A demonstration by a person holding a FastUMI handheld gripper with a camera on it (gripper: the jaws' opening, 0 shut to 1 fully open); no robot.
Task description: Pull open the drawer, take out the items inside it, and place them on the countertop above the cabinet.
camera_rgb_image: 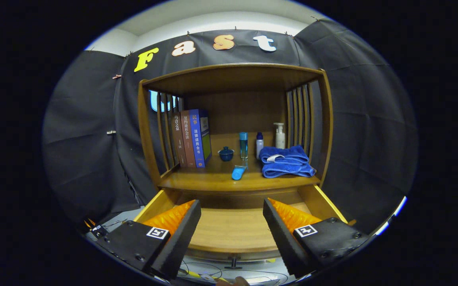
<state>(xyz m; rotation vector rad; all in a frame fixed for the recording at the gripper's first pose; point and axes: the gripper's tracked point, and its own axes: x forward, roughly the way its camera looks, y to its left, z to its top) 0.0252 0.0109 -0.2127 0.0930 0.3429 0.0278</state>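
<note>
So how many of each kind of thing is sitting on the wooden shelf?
Books: 3
Bottles: 3
Small lidded bowl: 1
Tube lying down: 1
Folded towel: 1
Total: 9
The gripper is open over the pulled-out drawer.

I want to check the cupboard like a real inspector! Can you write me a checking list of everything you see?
Surface: wooden countertop above the open drawer.
Job's things: blue tube lies on the countertop; nothing seen on the visible drawer floor.
Clutter: books, small blue pot, bottles, pump bottle, folded blue towel.
Grippers: gripper open, fingers over the drawer, holding nothing.
Cables: thin wires below the drawer front.
Surroundings: black cloth wall.
</note>
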